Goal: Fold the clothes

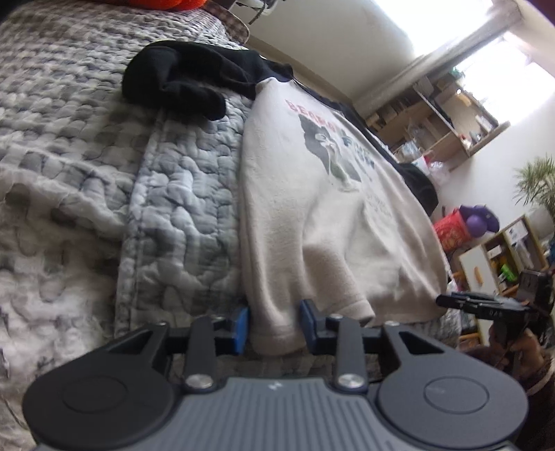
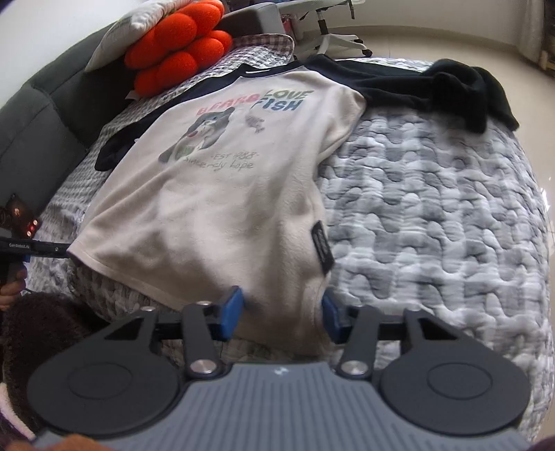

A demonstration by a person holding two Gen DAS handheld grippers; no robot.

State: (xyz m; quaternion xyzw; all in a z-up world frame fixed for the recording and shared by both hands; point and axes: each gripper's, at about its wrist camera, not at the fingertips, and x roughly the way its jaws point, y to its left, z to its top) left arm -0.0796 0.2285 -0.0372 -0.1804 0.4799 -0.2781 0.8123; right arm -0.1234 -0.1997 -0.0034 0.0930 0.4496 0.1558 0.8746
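One sweatshirt [image 2: 222,180] is laid flat, print side up, on a quilt [image 2: 433,215] — cream fleece body, dark navy sleeves and collar band, a cartoon animal and pastel lettering on the chest, a small dark label sewn near the hem. The fleece is seen to be soft and slightly rumpled toward the hem; the quilt is puckered in grey-and-white wavy stitching. One sleeve [image 2: 447,90] is bunched at the bed's far edge, the other [image 2: 114,152] lies crumpled near a dark padded headboard [image 2: 38,118].

Two grippers are counted, each with two blue pads. The left gripper [image 1: 274,326] is pointed downward at one hem corner; a fold of hem is seen between its pads [image 1: 240,328], which stand slightly apart from the cloth rather than pressing it. The right gripper [image 2: 281,317] is likewise angled down at the opposite hem corner, jaws wider, cloth between the pads [image 2: 231,312] but not pinched.

One orange lobed cushion [image 2: 180,45] and one pale pillow [image 2: 138,24] are noted by the headboard — a shelf unit [image 1: 447,135] and a potted plant [image 1: 537,184] beyond the bed.
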